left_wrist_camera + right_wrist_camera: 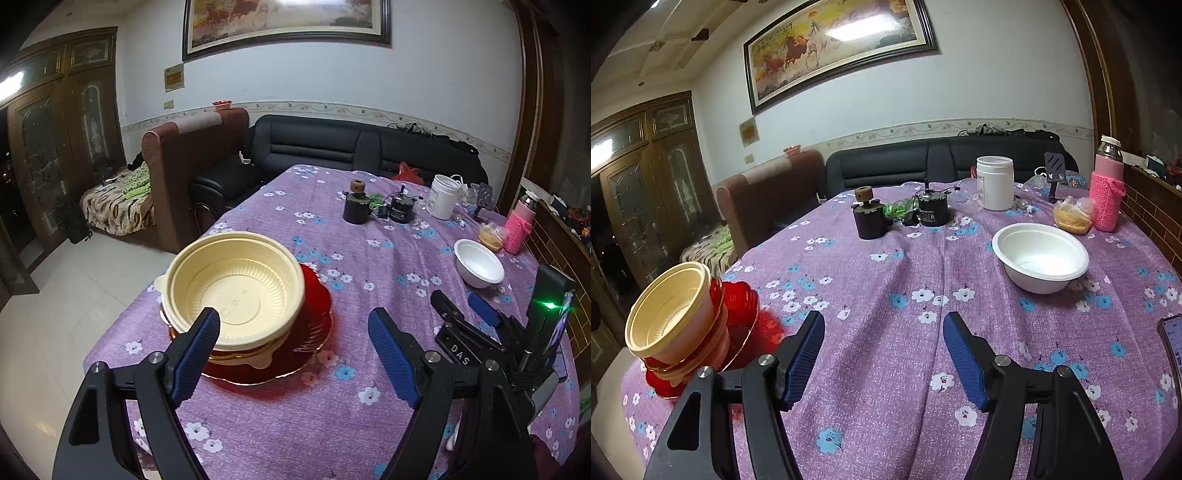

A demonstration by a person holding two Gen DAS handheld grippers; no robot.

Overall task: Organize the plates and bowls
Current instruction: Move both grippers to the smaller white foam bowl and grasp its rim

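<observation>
On the left of the worktop we see the cream bowl stacked on the red plate, our left gripper just beside it, fingers wide and empty. Our right gripper is also spread over bare cloth, holding nothing. The white bowl sits farther right, well apart.

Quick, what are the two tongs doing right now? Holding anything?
Left tongs: open, holding nothing.
Right tongs: open, holding nothing.
</observation>
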